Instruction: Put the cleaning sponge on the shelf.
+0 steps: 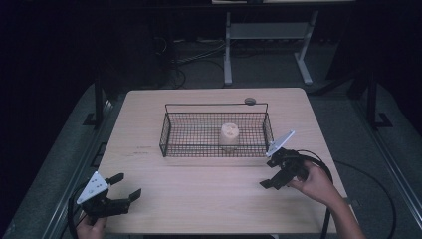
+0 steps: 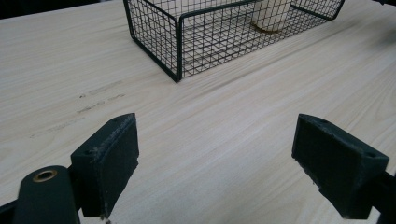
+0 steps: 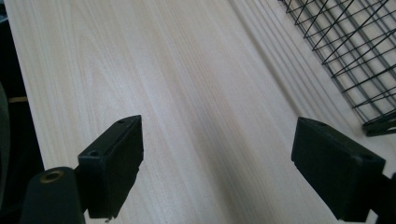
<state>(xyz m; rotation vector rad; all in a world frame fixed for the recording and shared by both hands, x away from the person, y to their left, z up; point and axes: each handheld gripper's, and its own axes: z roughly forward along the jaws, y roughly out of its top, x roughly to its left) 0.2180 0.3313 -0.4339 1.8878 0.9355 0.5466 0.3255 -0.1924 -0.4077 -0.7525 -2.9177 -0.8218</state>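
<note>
A pale wooden table (image 1: 199, 199) is seen from above in a dark room. At the near left corner, a person's left hand (image 1: 91, 228) holds the left gripper (image 1: 128, 186) low over the tabletop. Its jaws are spread wide apart and grasp nothing; bare wood lies between them, as the left gripper view (image 2: 215, 158) confirms. A grey three-cornered plate (image 1: 93, 187) sits on top of it.

In the middle of the table, towards the far side, stands a black wire basket (image 1: 166, 130) with a thin handle rail along its back. Inside it, right of centre, a cream-coloured cup-like container (image 1: 229, 134) stands upright on the basket floor. In the left gripper view, the basket's near corner (image 2: 177, 46) and the container's base (image 2: 271, 16) appear ahead of the jaws, well apart from them.

At the right, the person's right hand (image 1: 314, 183) holds the right gripper (image 1: 272, 175) near the basket's front right corner, not touching it. Its jaws are also released, wide apart and empty over bare wood in the right gripper view (image 3: 217, 163), with basket mesh (image 3: 355, 46) at the upper right.
</note>
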